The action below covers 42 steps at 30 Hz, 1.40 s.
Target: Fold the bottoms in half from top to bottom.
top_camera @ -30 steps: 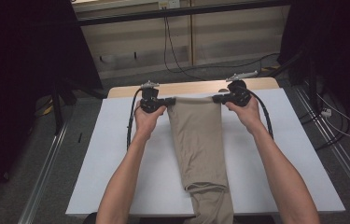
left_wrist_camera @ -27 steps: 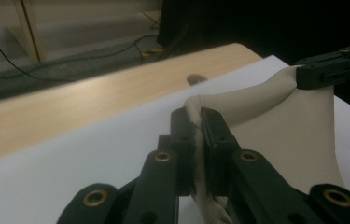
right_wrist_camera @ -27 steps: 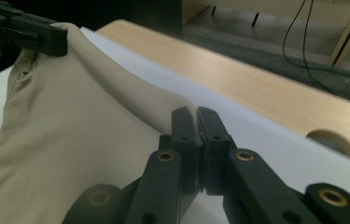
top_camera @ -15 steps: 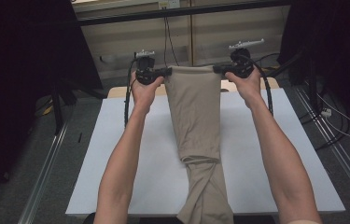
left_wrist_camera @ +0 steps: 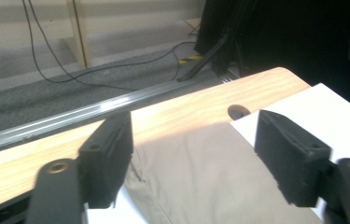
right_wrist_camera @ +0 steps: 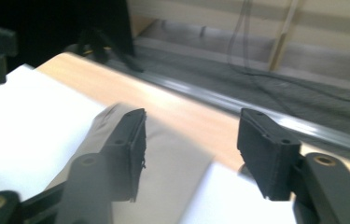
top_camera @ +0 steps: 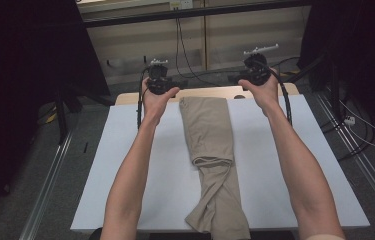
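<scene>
Folded khaki trousers (top_camera: pixel 210 135) lie lengthwise on the white sheet (top_camera: pixel 140 165), their far end near the wooden table edge (top_camera: pixel 210 92) and their near end hanging over the front. My left gripper (top_camera: pixel 180 82) hovers above the trousers' far left corner. Its jaws have just been opening and nothing is between them. In the left gripper view the gripper (left_wrist_camera: pixel 193 158) stands wide above the cloth (left_wrist_camera: pixel 200 182). My right gripper (top_camera: pixel 232 80) hovers off the far right corner. Its jaws have also just been opening, and the right gripper (right_wrist_camera: pixel 191 144) is apart from the fabric (right_wrist_camera: pixel 172 172) below.
Beyond the table run a metal rail (left_wrist_camera: pixel 70 116) and grey carpet with black cables (top_camera: pixel 185 50). Dark stands (top_camera: pixel 65 100) flank both sides. A hole (left_wrist_camera: pixel 238 111) sits in the wooden top. Bare white sheet lies on both sides of the trousers.
Both grippers held the trousers' far edge and lifted it. Now both have let go and moved apart and up, and the trousers lie flat on the sheet.
</scene>
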### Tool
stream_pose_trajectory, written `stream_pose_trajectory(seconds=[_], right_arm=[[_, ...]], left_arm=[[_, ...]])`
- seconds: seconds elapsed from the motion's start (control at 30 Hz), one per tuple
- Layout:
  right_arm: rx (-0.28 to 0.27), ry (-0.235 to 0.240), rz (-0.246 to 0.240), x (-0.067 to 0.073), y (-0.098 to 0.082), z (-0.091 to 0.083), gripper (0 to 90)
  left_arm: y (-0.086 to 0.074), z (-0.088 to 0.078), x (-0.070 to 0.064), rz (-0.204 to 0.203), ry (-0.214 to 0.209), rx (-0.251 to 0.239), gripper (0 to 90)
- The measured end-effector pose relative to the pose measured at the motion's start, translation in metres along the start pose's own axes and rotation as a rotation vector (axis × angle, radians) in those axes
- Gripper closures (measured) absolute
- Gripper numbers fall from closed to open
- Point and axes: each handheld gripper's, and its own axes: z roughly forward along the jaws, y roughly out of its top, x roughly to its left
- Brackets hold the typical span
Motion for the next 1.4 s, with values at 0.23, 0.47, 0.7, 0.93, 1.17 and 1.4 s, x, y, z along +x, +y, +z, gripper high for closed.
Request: stream_pose_trajectory(seconds=[0.23, 0.47, 0.7, 0.93, 1.17, 1.4], right_arm=[[0.042, 0.118, -0.073, 0.033, -0.065, -0.02, 44.3], [0.131, 0.254, -0.161, 0.083, -0.132, -0.065, 55.1], [0.276, 0.329, -0.227, 0.132, -0.195, -0.096, 76.5], [0.318, 0.307, -0.248, 0.135, -0.229, -0.124, 80.2], [0.295, 0.312, -0.248, 0.14, -0.24, -0.122, 68.1], [0.326, 0.265, -0.363, 0.161, -0.238, -0.125, 90.0]], left_arm=[[-0.046, -0.028, -0.021, 0.031, -0.055, 0.017, 16.3], [-0.109, -0.064, -0.065, 0.138, -0.128, 0.126, 14.4], [-0.173, -0.101, -0.107, 0.122, -0.281, 0.231, 20.2], [-0.211, -0.117, -0.142, 0.189, -0.39, 0.327, 28.1], [-0.22, -0.113, -0.158, 0.233, -0.407, 0.371, 29.1], [-0.225, -0.107, -0.165, 0.302, -0.374, 0.4, 31.4]])
